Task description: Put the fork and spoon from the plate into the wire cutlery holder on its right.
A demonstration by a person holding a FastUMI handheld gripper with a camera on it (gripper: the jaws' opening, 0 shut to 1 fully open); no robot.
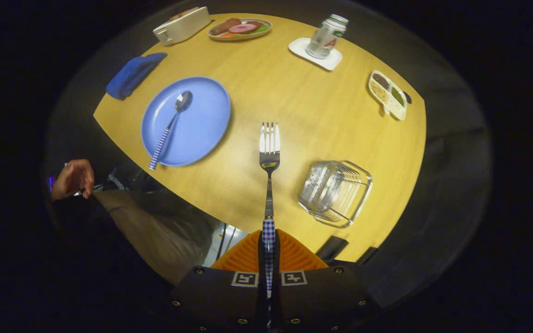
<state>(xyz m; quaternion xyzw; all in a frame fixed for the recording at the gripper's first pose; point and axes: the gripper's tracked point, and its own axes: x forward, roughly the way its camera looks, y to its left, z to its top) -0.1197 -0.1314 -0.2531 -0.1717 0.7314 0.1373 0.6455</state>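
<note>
Gripper: our gripper (269,245) pinches the checked blue-and-white handle of a steel fork (269,157) between both fingers, tines pointing out over the round wooden table (303,120).
Holder: we see the clear wire cutlery holder (336,193) just right of the fork, near the table's near edge.
Plate: left of the fork, the round blue plate (201,125) carries the steel spoon with a checked handle (170,125).
Hand: a person's hand (73,178) hangs off the table's left edge.
Far edge: folded blue cloth (133,74), white toaster (182,25), plate of food (240,28), can (326,36) on a white coaster (301,47), divided snack tray (388,94).
</note>
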